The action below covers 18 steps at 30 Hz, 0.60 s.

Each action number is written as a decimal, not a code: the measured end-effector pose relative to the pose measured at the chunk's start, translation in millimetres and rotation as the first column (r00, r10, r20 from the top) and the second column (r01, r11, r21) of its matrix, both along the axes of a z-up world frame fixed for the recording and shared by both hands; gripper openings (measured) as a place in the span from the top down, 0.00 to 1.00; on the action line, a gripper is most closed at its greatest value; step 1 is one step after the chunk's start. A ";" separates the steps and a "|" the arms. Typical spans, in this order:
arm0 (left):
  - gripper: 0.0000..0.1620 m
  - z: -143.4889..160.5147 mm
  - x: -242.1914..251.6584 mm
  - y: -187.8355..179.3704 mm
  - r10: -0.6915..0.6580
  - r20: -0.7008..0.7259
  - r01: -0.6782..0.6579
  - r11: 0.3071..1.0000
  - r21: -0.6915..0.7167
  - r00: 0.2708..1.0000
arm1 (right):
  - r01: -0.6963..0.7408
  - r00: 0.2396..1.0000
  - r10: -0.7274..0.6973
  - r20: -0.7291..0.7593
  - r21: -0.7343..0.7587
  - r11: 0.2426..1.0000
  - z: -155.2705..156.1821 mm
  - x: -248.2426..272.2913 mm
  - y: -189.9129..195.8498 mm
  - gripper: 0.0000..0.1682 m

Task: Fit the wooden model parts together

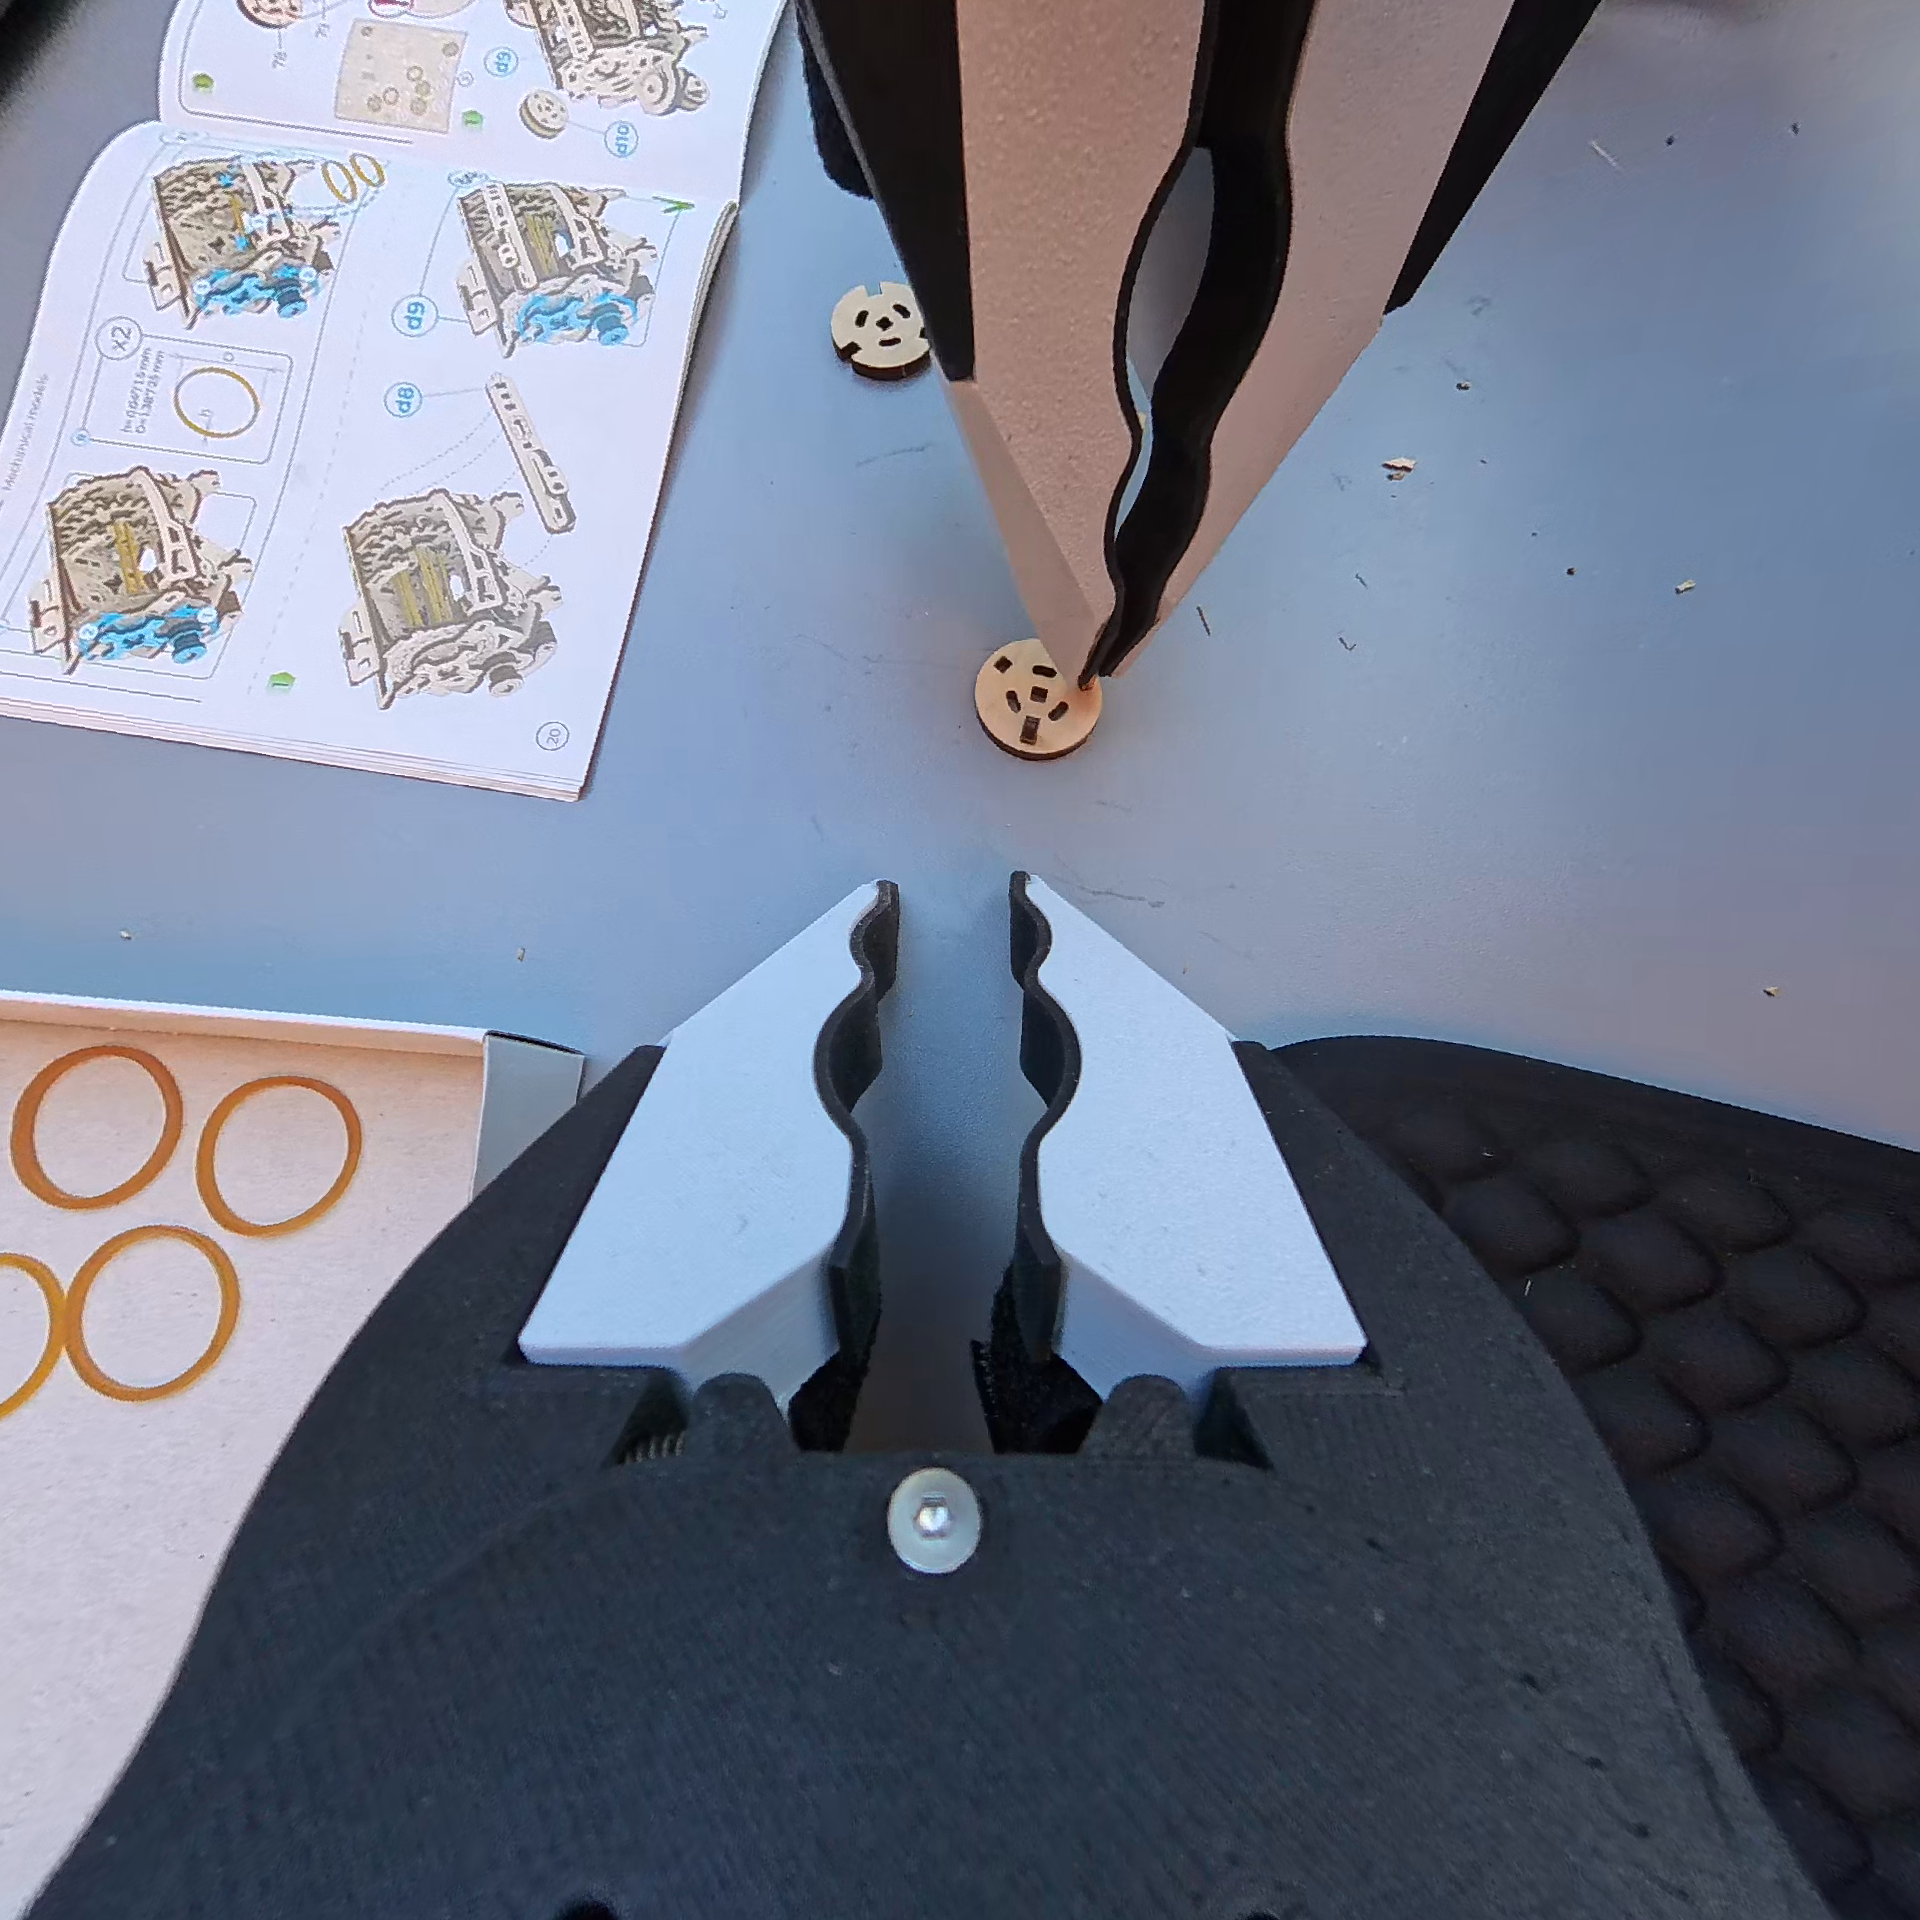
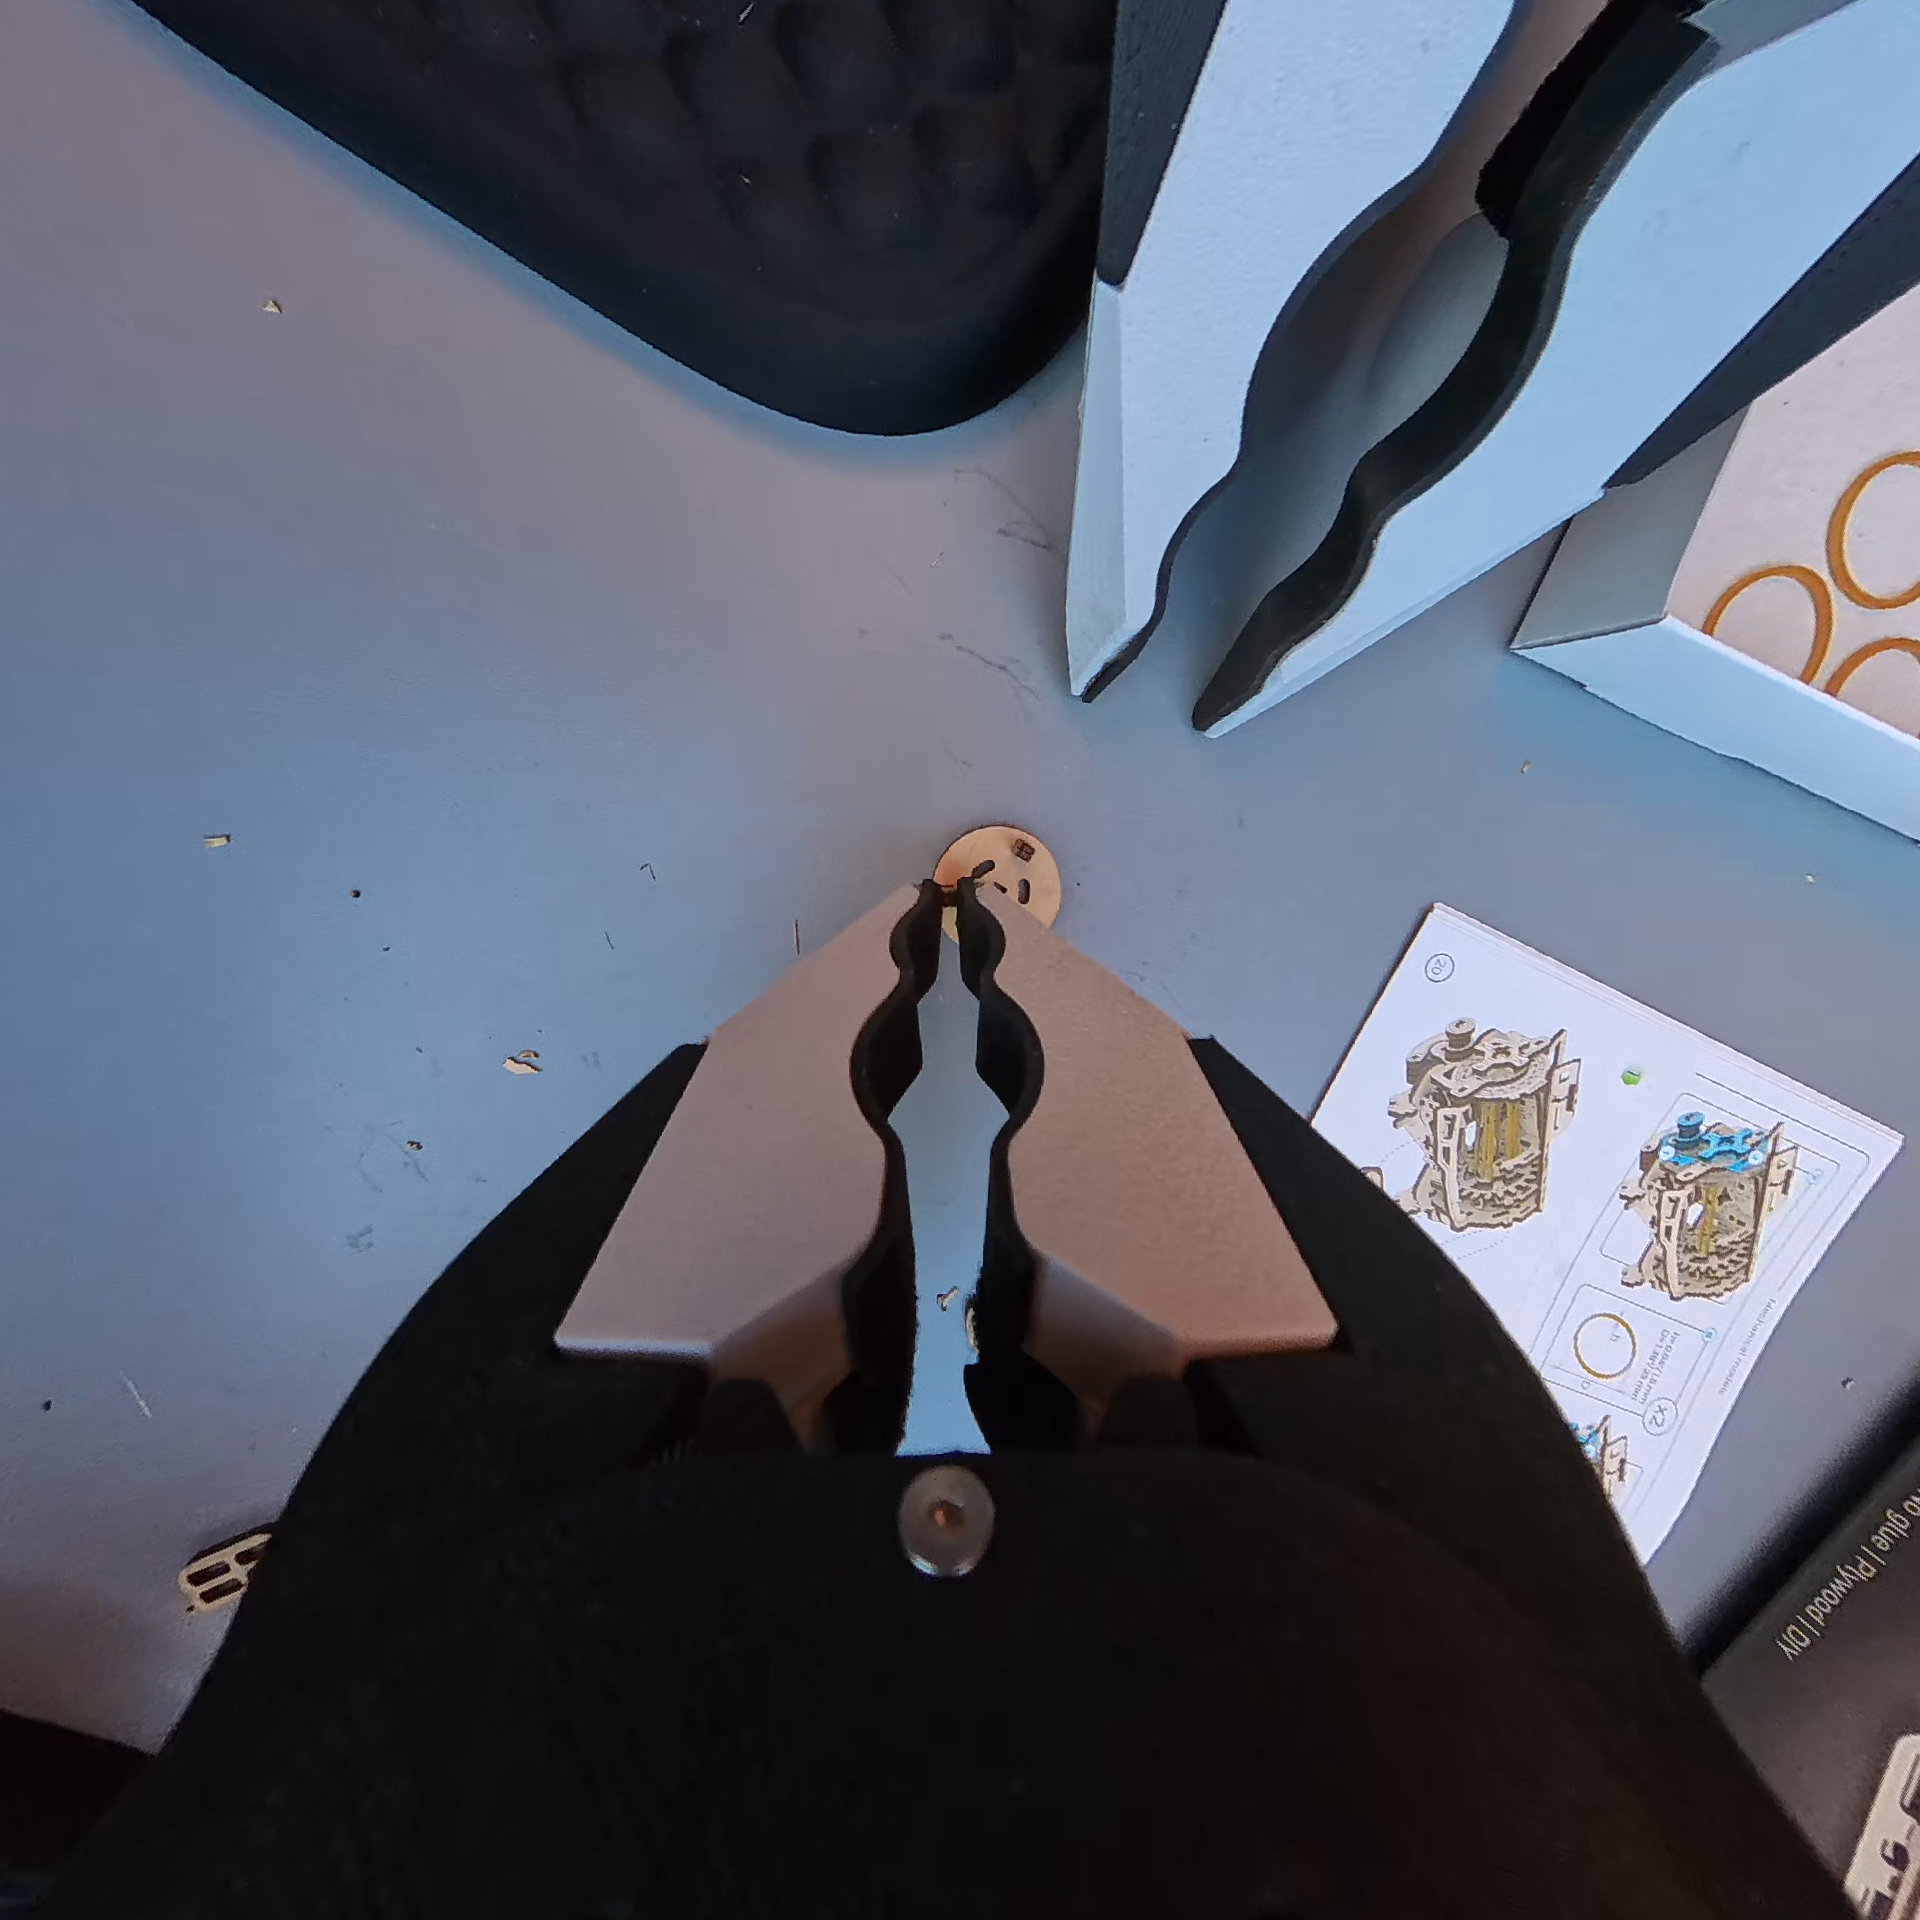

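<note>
A round wooden disc (image 1: 1023, 717) with small slots lies flat on the grey table; it also shows in the right wrist view (image 2: 1013, 857). My right gripper (image 2: 949, 888), with tan fingers, points down at the disc's edge. Its tips are almost together and pinch a small thin wooden piece that touches the disc. The right gripper also shows in the left wrist view (image 1: 1096, 665). My left gripper (image 1: 954, 888), with white fingers, is open and empty, a short way in front of the disc. It also shows in the right wrist view (image 2: 1148, 701). A second, notched disc (image 1: 881, 324) lies farther back.
An open instruction booklet (image 1: 312, 416) lies at the left; it also shows in the right wrist view (image 2: 1600, 1195). A cardboard tray (image 1: 395, 1060) holds several rubber bands. A black bumpy mat (image 1: 1662, 1299) lies at the right. A loose wooden part (image 2: 223, 1569) and a dark box (image 2: 1829, 1662) lie near the right gripper. Some 5 cm of space lies between my two pairs of fingers.
</note>
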<state>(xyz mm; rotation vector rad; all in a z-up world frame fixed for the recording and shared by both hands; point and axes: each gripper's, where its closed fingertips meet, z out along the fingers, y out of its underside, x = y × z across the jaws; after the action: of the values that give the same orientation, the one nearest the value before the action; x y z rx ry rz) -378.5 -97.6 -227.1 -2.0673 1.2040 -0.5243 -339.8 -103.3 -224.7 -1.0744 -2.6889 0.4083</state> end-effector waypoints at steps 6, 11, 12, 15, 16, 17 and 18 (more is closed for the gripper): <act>0.88 0.1 0.1 0.1 0.000 0.001 0.000 1.000 0.000 1.000 | -0.010 1.000 0.010 -0.001 0.021 1.000 4.2 1.2 0.2 0.99; 0.88 0.1 0.0 0.2 0.001 0.002 -0.001 1.000 0.000 1.000 | 0.013 0.998 -0.014 0.057 0.004 1.000 1.9 6.7 -0.5 1.00; 0.88 0.0 -0.1 0.2 0.001 0.002 -0.001 1.000 0.000 1.000 | 0.013 0.998 -0.013 0.067 0.006 1.000 -0.8 7.2 -0.1 1.00; 0.88 -0.1 -0.1 0.3 0.001 0.000 -0.001 1.000 0.001 1.000 | 0.012 0.997 -0.015 0.072 0.043 0.999 4.9 9.6 3.3 1.00; 0.88 0.0 -0.1 0.2 0.001 0.001 -0.001 1.000 0.001 1.000 | 0.002 0.996 -0.006 0.088 0.038 0.999 3.4 11.5 0.2 1.00; 0.88 0.0 -0.1 0.4 0.001 0.002 -0.001 1.000 0.000 1.000 | -0.001 0.993 -0.004 0.119 0.044 0.999 -2.3 14.1 -0.9 1.00; 0.88 0.0 -0.1 0.4 0.002 0.003 -0.002 1.000 -0.001 1.000 | -0.003 0.993 -0.001 0.116 0.040 0.999 -1.0 12.7 -2.2 1.00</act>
<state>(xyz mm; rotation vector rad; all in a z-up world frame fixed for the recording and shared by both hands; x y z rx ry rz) -378.7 -97.2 -227.1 -2.0675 1.2003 -0.5268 -327.1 -105.5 -225.8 -1.1185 -2.7856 0.3001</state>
